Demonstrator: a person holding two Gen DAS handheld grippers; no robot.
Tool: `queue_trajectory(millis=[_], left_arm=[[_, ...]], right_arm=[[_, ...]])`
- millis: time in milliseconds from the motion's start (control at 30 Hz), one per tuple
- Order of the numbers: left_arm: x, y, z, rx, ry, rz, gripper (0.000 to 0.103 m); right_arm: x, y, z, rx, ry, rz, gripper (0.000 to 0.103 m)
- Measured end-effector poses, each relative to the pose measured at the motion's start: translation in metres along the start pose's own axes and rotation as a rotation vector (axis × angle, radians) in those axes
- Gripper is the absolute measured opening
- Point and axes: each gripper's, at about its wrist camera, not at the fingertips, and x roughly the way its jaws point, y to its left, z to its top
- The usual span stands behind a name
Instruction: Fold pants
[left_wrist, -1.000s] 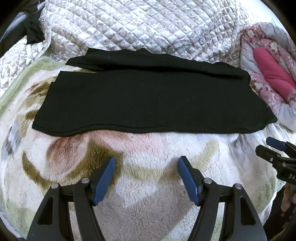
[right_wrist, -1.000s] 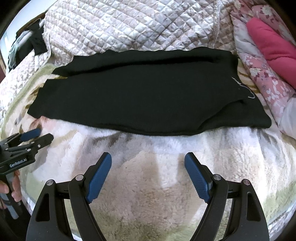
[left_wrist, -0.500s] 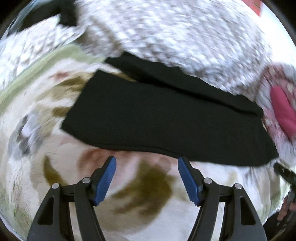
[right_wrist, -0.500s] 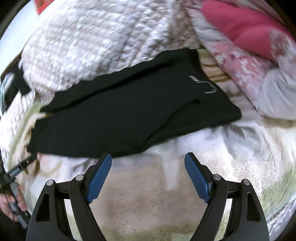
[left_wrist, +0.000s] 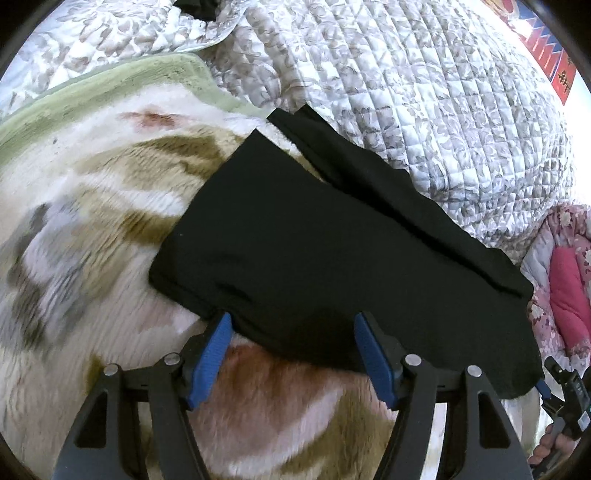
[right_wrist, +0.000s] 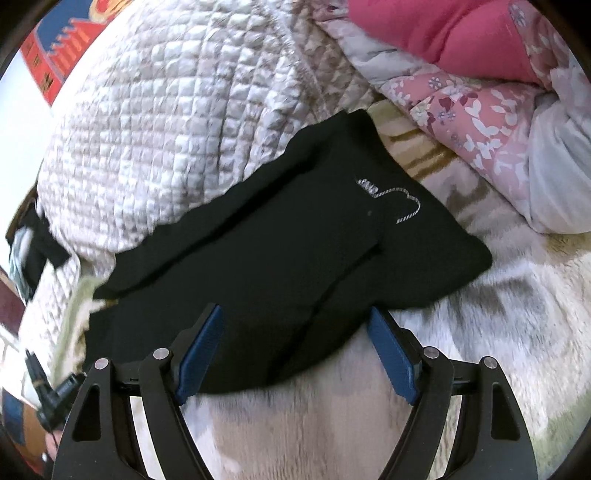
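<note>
The black pants (left_wrist: 314, 251) lie flat, folded lengthwise, on a fuzzy cream and brown blanket (left_wrist: 92, 221). My left gripper (left_wrist: 291, 325) is open, its blue pads either side of the pants' near edge toward the leg-hem end. My right gripper (right_wrist: 295, 317) is open at the near edge of the pants (right_wrist: 295, 251) toward the waist end, where a white stitched mark (right_wrist: 391, 199) shows. Neither gripper holds fabric. The right gripper's tip also shows in the left wrist view (left_wrist: 554, 384).
A grey quilted bedspread (left_wrist: 406, 92) lies behind the pants. A pink floral quilt with a pink pillow (right_wrist: 461, 44) is bunched to the right. A green blanket edge (left_wrist: 110, 81) runs at far left. A dark garment (right_wrist: 33, 251) lies at the far left.
Both grippers have moved forward from the blanket up to the pants' near edge, the left swinging toward the hem end, the right toward the waist end. Both stay open.
</note>
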Motion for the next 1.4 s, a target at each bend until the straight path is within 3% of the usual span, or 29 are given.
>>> queue_trajectory(millis=[67,200,233,333,567,667,867,1000,1233,1333,1400], left_arm=[[0.002,0.001,0.003,-0.001,-0.006,0.009,0.062],[0.007,0.007,0.008,-0.022,-0.008,0.04,0.03],[0.008,0.01,0.009,-0.035,-0.006,0.043,0.021],[0.009,0.016,0.009,-0.058,-0.003,0.04,0.015],[0.019,0.013,0.011,-0.034,0.011,0.044,0.007],[0.013,0.007,0.013,-0.004,0.009,0.059,0.006],[-0.031,0.003,0.013,-0.001,-0.041,0.023,0.005],[-0.068,0.006,-0.005,0.011,-0.072,0.018,0.005],[-0.088,0.04,-0.06,-0.048,0.009,0.032,0.005],[-0.087,0.046,-0.076,-0.073,0.037,0.035,0.005],[-0.096,0.043,-0.076,-0.074,0.016,0.027,0.005]], right_arm=[[0.0,-0.003,0.003,0.025,-0.009,0.001,0.07],[-0.001,-0.017,0.007,0.107,-0.031,-0.013,0.047],[-0.003,-0.023,0.007,0.144,-0.035,-0.01,0.046],[-0.007,-0.034,0.006,0.197,-0.041,-0.054,0.04],[0.012,-0.053,0.02,0.313,-0.011,-0.01,0.036],[0.008,-0.049,0.025,0.305,-0.012,0.019,0.005],[-0.035,-0.025,0.025,0.25,-0.033,0.074,0.004],[-0.076,-0.023,0.009,0.242,-0.034,0.099,0.004],[-0.095,-0.063,-0.058,0.299,0.081,0.006,0.002],[-0.094,-0.069,-0.066,0.323,0.09,0.001,0.002],[-0.101,-0.059,-0.059,0.289,0.073,0.008,0.002]])
